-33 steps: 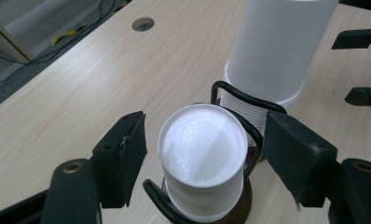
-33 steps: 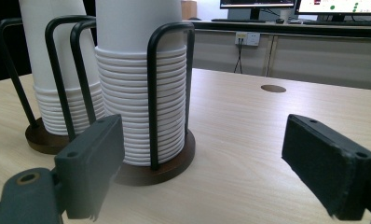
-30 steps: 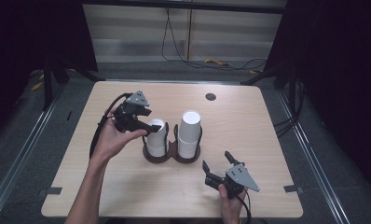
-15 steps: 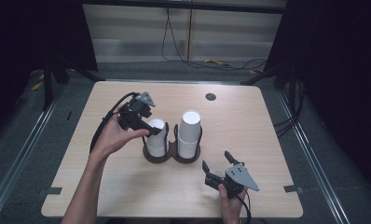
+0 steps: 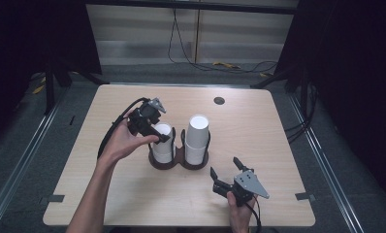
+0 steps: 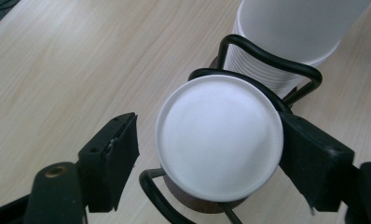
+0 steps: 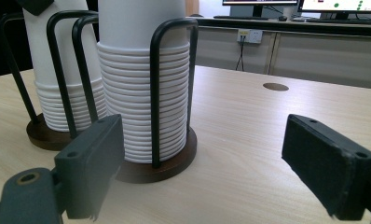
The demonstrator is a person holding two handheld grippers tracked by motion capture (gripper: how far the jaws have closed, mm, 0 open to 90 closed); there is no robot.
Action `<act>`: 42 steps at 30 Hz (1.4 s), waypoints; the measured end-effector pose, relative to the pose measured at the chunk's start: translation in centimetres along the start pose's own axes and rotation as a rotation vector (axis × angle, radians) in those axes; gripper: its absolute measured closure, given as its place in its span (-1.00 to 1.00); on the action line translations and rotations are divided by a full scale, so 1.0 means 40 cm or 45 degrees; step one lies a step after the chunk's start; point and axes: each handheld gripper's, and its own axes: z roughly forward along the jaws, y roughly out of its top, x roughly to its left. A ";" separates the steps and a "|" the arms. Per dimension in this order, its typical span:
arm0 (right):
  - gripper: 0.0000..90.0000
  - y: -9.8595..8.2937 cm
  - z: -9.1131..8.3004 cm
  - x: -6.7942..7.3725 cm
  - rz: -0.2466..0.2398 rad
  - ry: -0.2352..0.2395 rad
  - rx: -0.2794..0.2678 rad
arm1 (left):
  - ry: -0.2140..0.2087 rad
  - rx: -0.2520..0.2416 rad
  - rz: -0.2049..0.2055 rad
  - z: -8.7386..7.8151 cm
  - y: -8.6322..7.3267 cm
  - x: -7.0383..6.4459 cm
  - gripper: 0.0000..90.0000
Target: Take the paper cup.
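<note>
At the left of the high view, left hand-held gripper (image 5: 157, 132) over the left stack of white cups (image 5: 162, 144), jaws spread to either side of the top cup's upturned base. In the left gripper view, one jaw clear of the cup's rim, the other right against it or just touching (cannot tell which), so open around the cup, not clamped. Both stacks seated upside down in a dark wire holder (image 5: 179, 156) with round wooden bases, near the middle of the desk (image 5: 278, 131). Just beside the first stack, the taller right stack of white cups (image 5: 198, 140), upright inside its wire loops. Farther right and nearer the person, right hand-held gripper (image 5: 228, 174) low over the bare desk, jaws wide apart and holding nothing, pointed towards the holder, well short of it. Beyond, near the far edge, a small round hole (image 5: 219, 100) in the desk.
</note>
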 end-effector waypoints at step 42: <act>-0.72 0.000 0.001 0.000 0.005 0.003 0.002 | -0.046 0.015 0.023 0.002 0.010 -0.006 -0.25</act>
